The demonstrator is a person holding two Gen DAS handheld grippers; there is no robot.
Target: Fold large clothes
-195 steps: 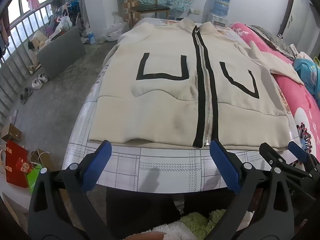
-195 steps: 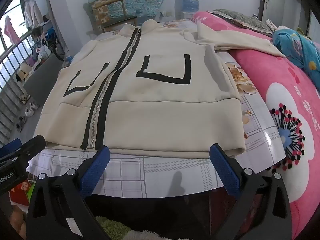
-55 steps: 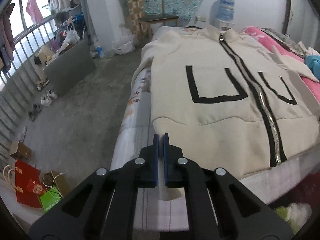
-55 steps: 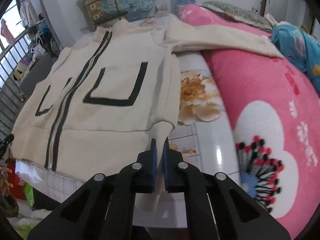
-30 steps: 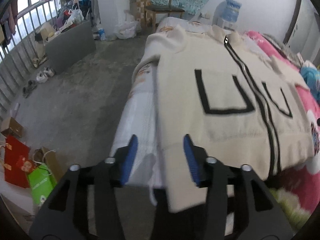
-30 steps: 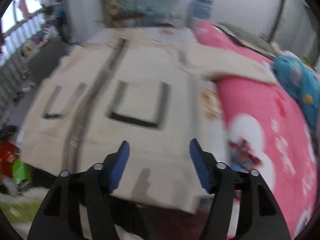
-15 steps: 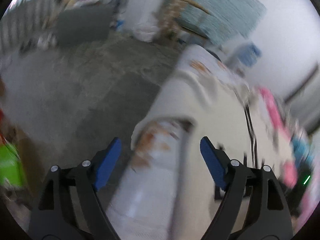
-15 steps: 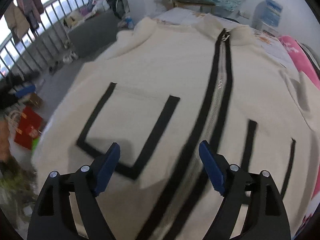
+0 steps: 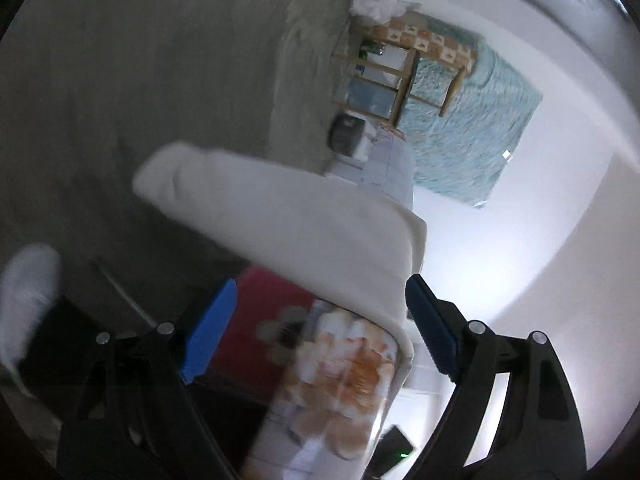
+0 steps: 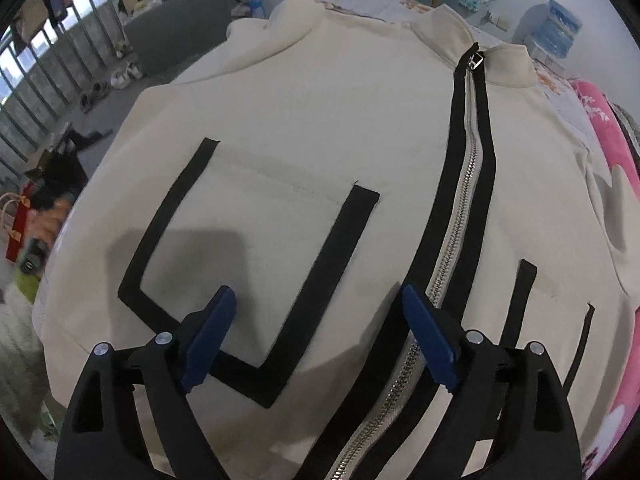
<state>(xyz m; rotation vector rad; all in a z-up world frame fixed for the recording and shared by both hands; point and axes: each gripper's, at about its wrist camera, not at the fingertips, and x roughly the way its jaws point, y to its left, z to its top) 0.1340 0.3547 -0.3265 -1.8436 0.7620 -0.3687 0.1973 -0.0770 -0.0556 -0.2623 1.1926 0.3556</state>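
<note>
1. The right tongs (image 10: 316, 320) hang released, blue pads spread wide, above the cream zip-up jacket with black trim (image 10: 320, 140), which lies flat, front up, on the bed.
2. The left tongs (image 9: 320, 320) are also released; a cream sleeve (image 9: 280, 220) hangs over the floral sheet edge (image 9: 340, 380) between the pads, blurred.
3. Right: a pink flowered quilt (image 10: 612, 148).
4. Beyond: a wooden chair (image 9: 400, 76), a metal railing (image 10: 48, 72), shoes on the grey floor (image 10: 120, 76).

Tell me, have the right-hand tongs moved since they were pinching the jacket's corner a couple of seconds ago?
Yes. The right tongs now hang open over the cream jacket, leftward from its right hem corner to beside the zipper, above the black-outlined pocket.
</note>
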